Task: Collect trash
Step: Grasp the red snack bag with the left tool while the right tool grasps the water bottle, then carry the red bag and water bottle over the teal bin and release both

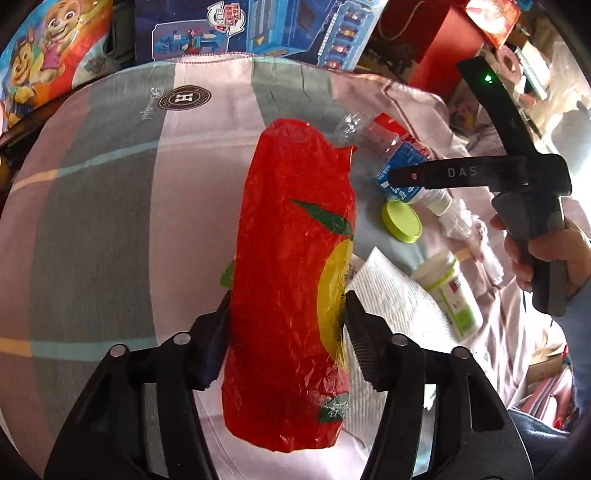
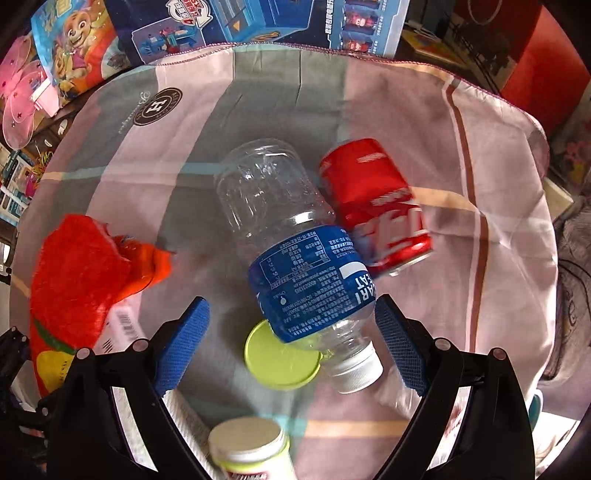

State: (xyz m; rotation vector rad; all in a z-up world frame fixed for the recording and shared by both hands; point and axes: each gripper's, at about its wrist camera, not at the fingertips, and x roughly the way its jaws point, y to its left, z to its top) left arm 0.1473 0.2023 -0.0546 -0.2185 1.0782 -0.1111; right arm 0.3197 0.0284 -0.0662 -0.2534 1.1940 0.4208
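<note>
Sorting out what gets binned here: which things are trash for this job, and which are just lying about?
Trash: red bag in the left tongs, clear bottle, red can, green lid, paper towel, small jar.
Lying about: toy box, cartoon bag.

A table covered by a cloth (image 2: 369,96) in grey, pink and pale blue stripes with a round "H" emblem (image 2: 158,106) carries the trash. On it lie a clear plastic bottle (image 2: 295,254) with a blue label and white cap, on its side, touching a red soda can (image 2: 373,199) also on its side, and partly over a lime-green lid (image 2: 273,362). Nearby are a red plastic bag (image 1: 291,280), a white paper towel (image 1: 391,299) and a white-and-green jar (image 1: 448,291).
</note>
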